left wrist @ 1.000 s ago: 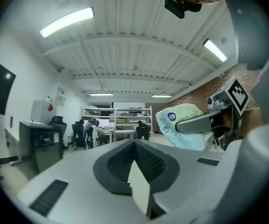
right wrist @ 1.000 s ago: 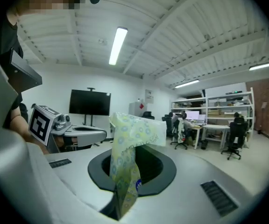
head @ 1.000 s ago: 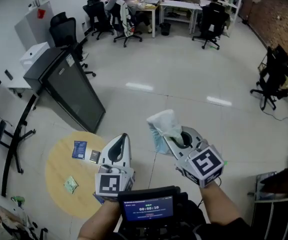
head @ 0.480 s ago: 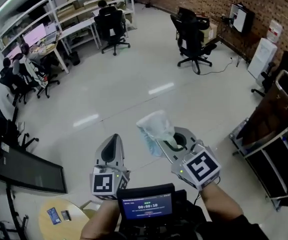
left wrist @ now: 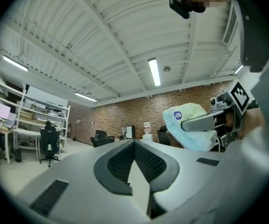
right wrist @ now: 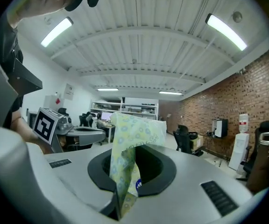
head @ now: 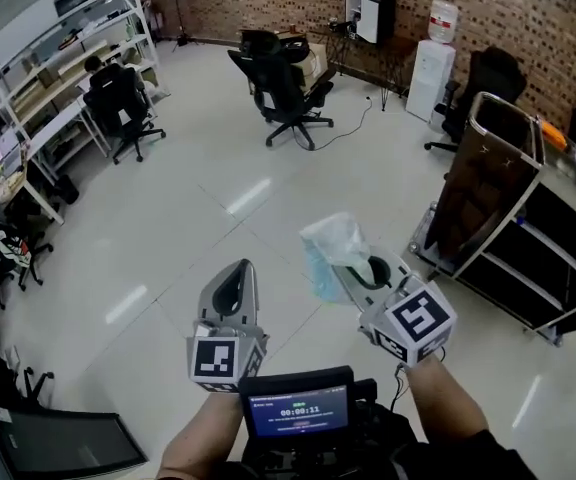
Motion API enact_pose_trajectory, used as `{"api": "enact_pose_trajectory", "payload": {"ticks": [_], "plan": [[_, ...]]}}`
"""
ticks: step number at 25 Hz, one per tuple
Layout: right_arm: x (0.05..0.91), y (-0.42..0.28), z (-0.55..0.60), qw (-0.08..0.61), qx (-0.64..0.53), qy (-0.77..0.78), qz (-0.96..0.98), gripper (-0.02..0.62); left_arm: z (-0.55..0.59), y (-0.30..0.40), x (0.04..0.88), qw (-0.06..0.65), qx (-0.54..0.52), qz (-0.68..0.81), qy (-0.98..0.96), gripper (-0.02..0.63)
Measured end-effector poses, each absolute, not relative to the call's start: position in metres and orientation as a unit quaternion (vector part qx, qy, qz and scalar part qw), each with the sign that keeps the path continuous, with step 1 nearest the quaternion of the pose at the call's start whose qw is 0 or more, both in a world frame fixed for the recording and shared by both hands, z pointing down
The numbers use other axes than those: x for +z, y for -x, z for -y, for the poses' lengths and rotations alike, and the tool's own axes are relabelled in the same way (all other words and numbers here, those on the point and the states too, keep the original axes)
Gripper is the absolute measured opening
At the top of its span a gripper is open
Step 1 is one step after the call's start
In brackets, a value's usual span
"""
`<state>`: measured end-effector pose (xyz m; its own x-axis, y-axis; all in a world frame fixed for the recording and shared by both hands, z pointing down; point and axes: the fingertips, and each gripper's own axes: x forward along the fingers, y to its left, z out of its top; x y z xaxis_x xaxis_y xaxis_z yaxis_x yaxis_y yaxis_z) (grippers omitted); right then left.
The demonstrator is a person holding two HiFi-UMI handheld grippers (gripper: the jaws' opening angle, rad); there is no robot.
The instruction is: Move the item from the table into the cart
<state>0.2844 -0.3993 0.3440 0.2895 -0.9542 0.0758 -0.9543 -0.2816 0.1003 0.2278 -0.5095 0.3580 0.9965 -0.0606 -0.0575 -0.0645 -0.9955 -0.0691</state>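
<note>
Fingers (right wrist: 165,174) of the right gripper (head: 348,273) are clamped on the pale patterned packet (head: 333,248), which we find held in the air above the floor (head: 168,238). The cart (head: 513,138) stands apart at its two o'clock. We record the left gripper (head: 236,273) at the packet's eight o'clock, its fingers (left wrist: 160,162) pressed together, nothing between them.

Bare floor (head: 198,218) lies wide open ahead and left, and nothing stands between the right gripper (head: 348,270), clamped on its tissue pack (head: 333,243), and the cart (head: 505,108) near on the right. Cart's brown end panel (head: 473,193) blocks that end, the long side's shelves are open; office chair (head: 288,93) and water dispenser (head: 435,58) stand well back
</note>
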Motion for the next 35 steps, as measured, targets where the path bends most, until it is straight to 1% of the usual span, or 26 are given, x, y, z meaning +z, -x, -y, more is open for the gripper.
{"api": "enact_pose_trajectory", "payload": {"ticks": [3, 7, 14, 19, 21, 25, 29, 32, 35], "plan": [[0.345, -0.315, 0.396, 0.049, 0.008, -0.833, 0.551, 0.005, 0.504, -0.266, 0.351, 0.052, 0.039, 0.052, 0.997, 0.002], [0.354, -0.341, 0.379, 0.054, 0.027, -0.867, 0.494, 0.006, 0.488, -0.303, 0.342, 0.059, 0.056, 0.166, 0.983, 0.002], [0.359, -0.399, 0.284, 0.037, 0.038, -0.912, 0.406, 0.006, 0.394, -0.361, 0.342, 0.071, 0.067, 0.298, 0.95, 0.002], [0.361, -0.45, 0.169, 0.027, 0.029, -0.936, 0.351, 0.005, 0.263, -0.395, 0.337, 0.09, 0.083, 0.449, 0.885, 0.003], [0.36, -0.471, 0.119, 0.023, 0.023, -0.942, 0.333, 0.005, 0.209, -0.411, 0.332, 0.085, 0.093, 0.493, 0.861, 0.003], [0.342, -0.515, 0.025, 0.017, 0.018, -0.953, 0.303, 0.005, 0.119, -0.458, 0.309, 0.071, 0.097, 0.534, 0.837, 0.003], [0.313, -0.565, -0.103, 0.016, 0.005, -0.964, 0.264, 0.005, 0.001, -0.515, 0.285, 0.065, 0.101, 0.564, 0.817, 0.003], [0.313, -0.61, -0.195, 0.03, -0.001, -0.969, 0.245, 0.005, -0.088, -0.562, 0.292, 0.059, 0.103, 0.583, 0.804, 0.003], [0.324, -0.65, -0.261, 0.035, -0.006, -0.975, 0.22, 0.005, -0.153, -0.602, 0.31, 0.062, 0.096, 0.609, 0.785, 0.003]]}}
